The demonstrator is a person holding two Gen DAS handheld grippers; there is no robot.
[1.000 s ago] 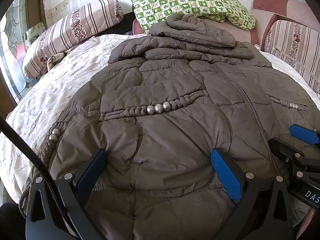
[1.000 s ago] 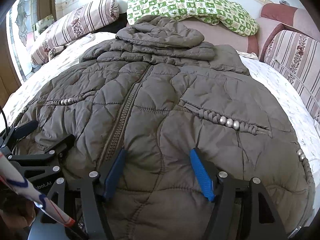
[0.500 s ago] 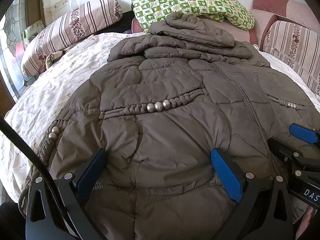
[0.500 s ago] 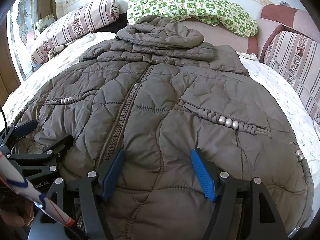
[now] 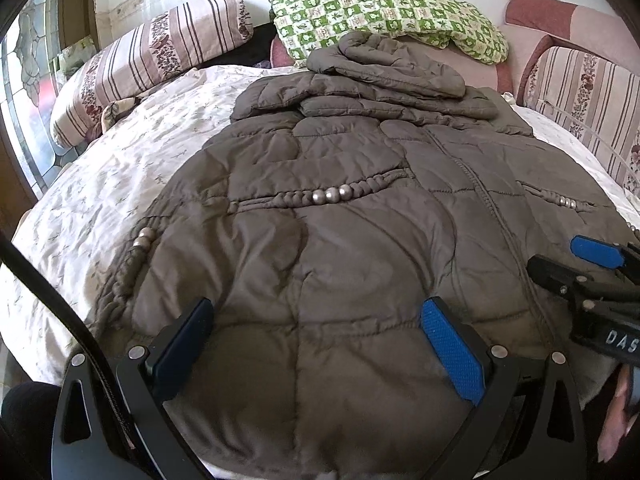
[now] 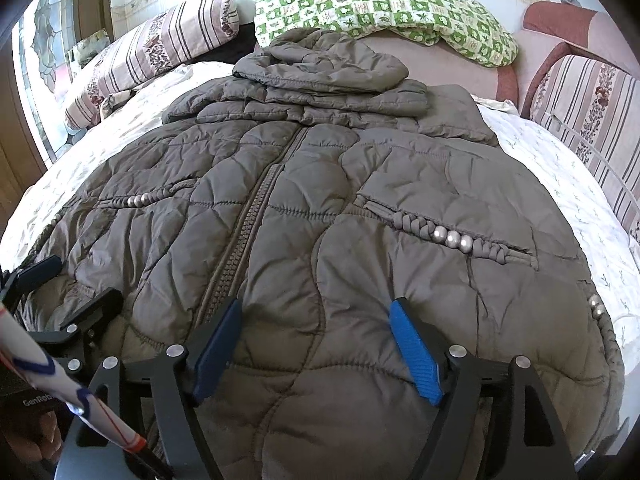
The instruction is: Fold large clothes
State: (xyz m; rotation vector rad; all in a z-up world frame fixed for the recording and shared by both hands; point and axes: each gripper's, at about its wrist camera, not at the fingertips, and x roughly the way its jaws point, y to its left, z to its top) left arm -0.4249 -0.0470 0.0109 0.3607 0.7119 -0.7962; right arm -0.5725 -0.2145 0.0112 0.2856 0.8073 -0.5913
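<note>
A large brown quilted jacket (image 5: pixel 340 240) lies front up on the bed, zipped, with its hood (image 5: pixel 380 64) folded down at the far end. My left gripper (image 5: pixel 316 312) stands open over the near hem, left of the zip (image 6: pixel 248 232), and its pads do not press the fabric. My right gripper (image 6: pixel 316 306) hovers over the hem just right of the zip, its jaws opening, with jacket fabric below and between them but not pinched. Each view catches the other one at its edge: the right gripper (image 5: pixel 592 256) and the left gripper (image 6: pixel 60 280).
The jacket rests on a pale flowered bed sheet (image 5: pixel 120 180). A striped pillow (image 5: pixel 160 52) and a green checked pillow (image 5: pixel 380 8) lie at the head. A striped cushioned rail (image 5: pixel 580 92) borders the right side. A patterned glass window (image 5: pixel 24 80) is on the left.
The right gripper's jaws have spread a little wider. The left gripper has drawn back slightly, so the jacket sits a bit farther off in its view.
</note>
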